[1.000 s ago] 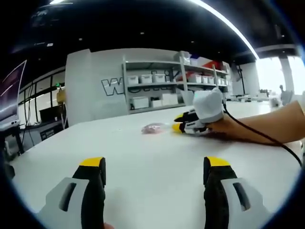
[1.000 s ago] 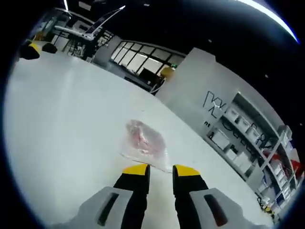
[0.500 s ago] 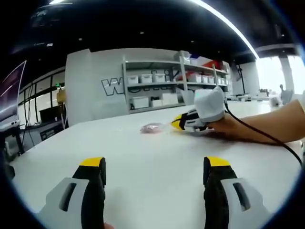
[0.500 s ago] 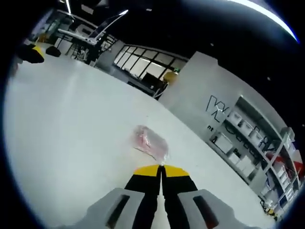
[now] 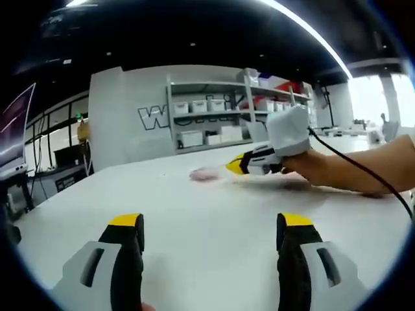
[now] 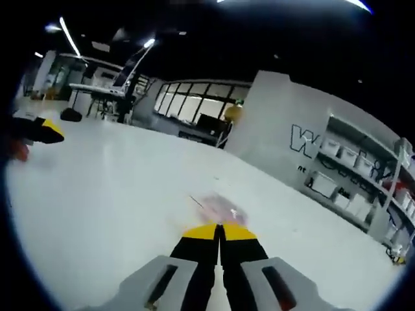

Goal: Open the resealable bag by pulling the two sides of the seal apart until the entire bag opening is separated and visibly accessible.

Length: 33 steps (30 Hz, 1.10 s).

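Over the white table [image 6: 97, 188], the right gripper [image 6: 219, 227] is pinching the resealable bag [image 6: 219, 208] edge between closed jaws; left gripper [image 5: 211, 220] is gaping wide, holding nothing.

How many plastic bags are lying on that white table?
1. The bag lies far across the table in the left gripper view, at the tip of the right gripper. In the right gripper view it sits, blurred, just past the closed jaws.
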Tool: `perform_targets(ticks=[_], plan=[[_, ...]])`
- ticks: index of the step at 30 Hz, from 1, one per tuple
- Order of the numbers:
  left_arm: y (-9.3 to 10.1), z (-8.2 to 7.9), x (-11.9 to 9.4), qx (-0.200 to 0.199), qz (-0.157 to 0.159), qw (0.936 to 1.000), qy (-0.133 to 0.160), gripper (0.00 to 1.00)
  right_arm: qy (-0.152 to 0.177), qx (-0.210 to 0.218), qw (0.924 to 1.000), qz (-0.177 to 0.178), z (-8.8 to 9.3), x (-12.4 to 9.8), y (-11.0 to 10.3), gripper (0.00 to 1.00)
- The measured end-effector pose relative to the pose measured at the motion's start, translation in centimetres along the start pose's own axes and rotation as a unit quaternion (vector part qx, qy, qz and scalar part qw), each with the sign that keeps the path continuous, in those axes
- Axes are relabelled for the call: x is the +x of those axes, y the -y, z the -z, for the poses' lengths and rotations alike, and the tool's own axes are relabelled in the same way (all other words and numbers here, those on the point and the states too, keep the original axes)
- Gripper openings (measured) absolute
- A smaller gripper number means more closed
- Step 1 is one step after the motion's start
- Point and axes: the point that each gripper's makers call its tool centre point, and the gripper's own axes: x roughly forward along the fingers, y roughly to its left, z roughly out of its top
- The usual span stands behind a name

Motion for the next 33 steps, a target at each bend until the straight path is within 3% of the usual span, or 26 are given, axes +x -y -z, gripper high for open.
perform_targets(ticks=[15, 26, 33], plan=[[-0.3, 0.2, 0.0, 0.001, -0.001, 1.0, 0.0, 0.83, 0.001, 0.096, 0.9954, -0.003, -3.2, 0.4, 0.5, 0.0], [-0.6, 0.2, -0.1, 0.001, -0.002, 1.0, 0.0, 0.83, 0.046, 0.161, 0.9858, 0.004, -7.6, -0.1, 2.3, 0.0], [-0.7, 0.3, -0.1, 0.001, -0.002, 1.0, 0.0, 0.83, 0.064, 0.18, 0.9815, -0.01, -8.9, -2.2, 1.4, 0.0]])
